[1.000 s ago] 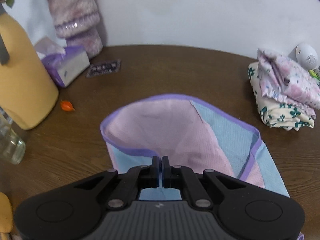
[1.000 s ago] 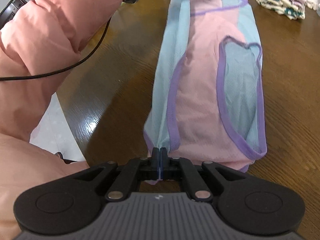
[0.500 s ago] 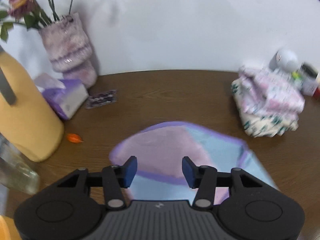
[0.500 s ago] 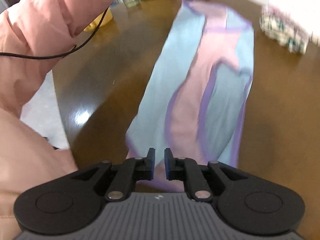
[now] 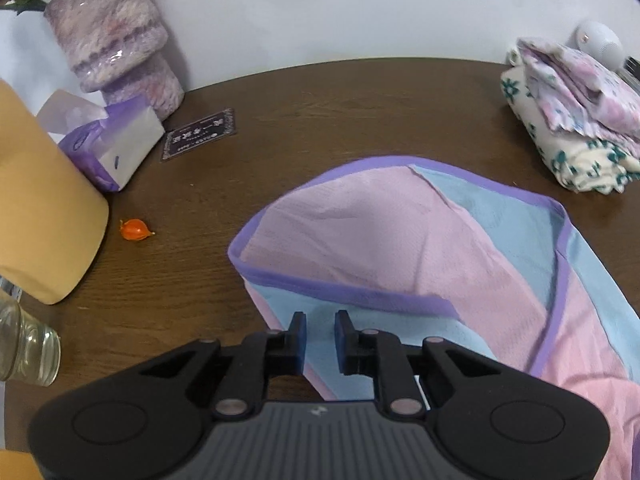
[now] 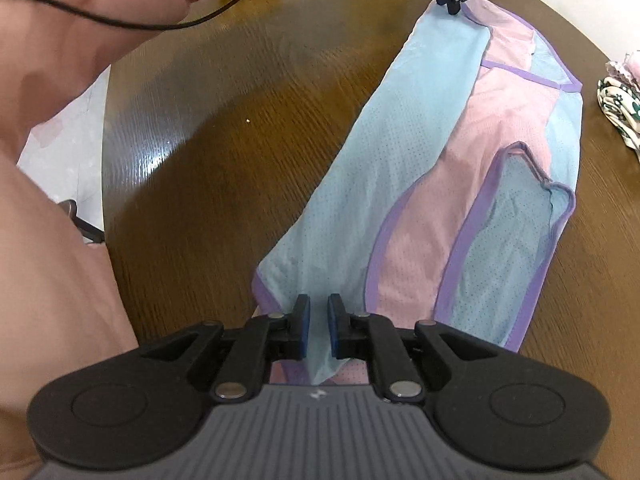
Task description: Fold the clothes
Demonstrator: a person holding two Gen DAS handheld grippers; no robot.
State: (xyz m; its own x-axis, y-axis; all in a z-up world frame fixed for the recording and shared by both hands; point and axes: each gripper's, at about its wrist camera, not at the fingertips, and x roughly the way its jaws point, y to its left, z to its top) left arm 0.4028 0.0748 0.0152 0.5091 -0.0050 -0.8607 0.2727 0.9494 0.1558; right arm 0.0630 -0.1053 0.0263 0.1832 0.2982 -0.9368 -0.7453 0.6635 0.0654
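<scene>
The top point(image 6: 452, 184) is lying on the table point(image 6: 224, 128), running from 6 toward 1 o'clock. The left gripper point(image 5: 320, 334) is closing with its jaws still apart over the hem; the right gripper point(image 6: 318, 326) is being held slightly parted, unclamped. Thin mesh is likely being missed or bunched, skewing the fold

yellow container point(image 5: 36, 208) cropped at left edge

Bright, even indoor light all round, soft shadows only. In the right wrist view a white glare patch sits on the glossy worktop point(image 6: 160, 152) near its left edge. Fisheye bending curves the worktop rim and darkens the corners. The pink sleeve point(image 6: 60, 80) up close is soft and out of focus; the cloth weave reads sharp.
</scene>
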